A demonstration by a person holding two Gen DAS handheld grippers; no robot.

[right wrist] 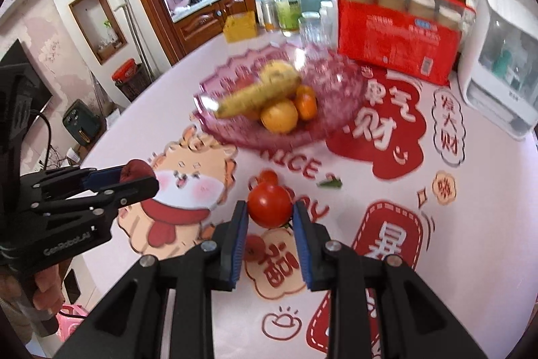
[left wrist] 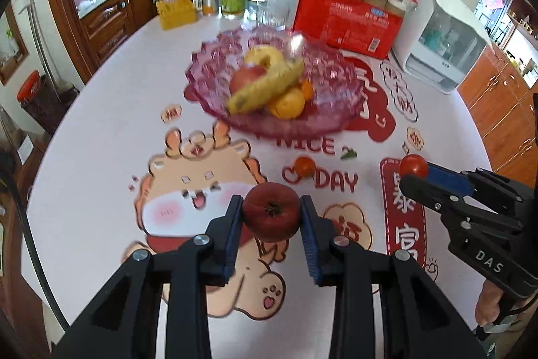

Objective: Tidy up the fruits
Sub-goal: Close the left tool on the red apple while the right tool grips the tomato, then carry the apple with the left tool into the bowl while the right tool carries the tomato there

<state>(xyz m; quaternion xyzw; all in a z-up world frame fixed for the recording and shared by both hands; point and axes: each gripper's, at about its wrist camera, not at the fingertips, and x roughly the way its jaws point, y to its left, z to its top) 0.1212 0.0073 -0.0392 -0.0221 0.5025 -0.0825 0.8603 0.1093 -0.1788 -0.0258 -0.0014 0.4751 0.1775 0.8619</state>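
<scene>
In the left wrist view, the left tool (left wrist: 271, 217) pinches a dark red apple (left wrist: 271, 215) between its blue pads, above the surface (left wrist: 101, 130). The pads touch only the two sides of the round fruit, so a quick swing could let it roll out and drop on the surface. The pink bowl (left wrist: 322, 110) stands at 12 o'clock, already with a banana (left wrist: 265, 86), an orange (left wrist: 287, 105) and other fruit piled in the middle. If the apple is let go from high, it may knock the banana or bounce off the pile over the low rim. A small tomato (left wrist: 303, 166) lies loose on the surface between tool and bowl. At 3 o'clock the right tool (left wrist: 415, 172) holds a tomato at its tip.

In the right wrist view, the right tool (right wrist: 270, 207) is closed on a red tomato (right wrist: 270, 205), only with the tips of the pads. This fruit is soft, I think; too much squeeze could burst it, too little could lose it. The bowl (right wrist: 336, 110) is at 12 o'clock, the left tool (right wrist: 141, 177) at 9 o'clock. Both tools aim at one bowl, so they may collide above it if they arrive together.
</scene>
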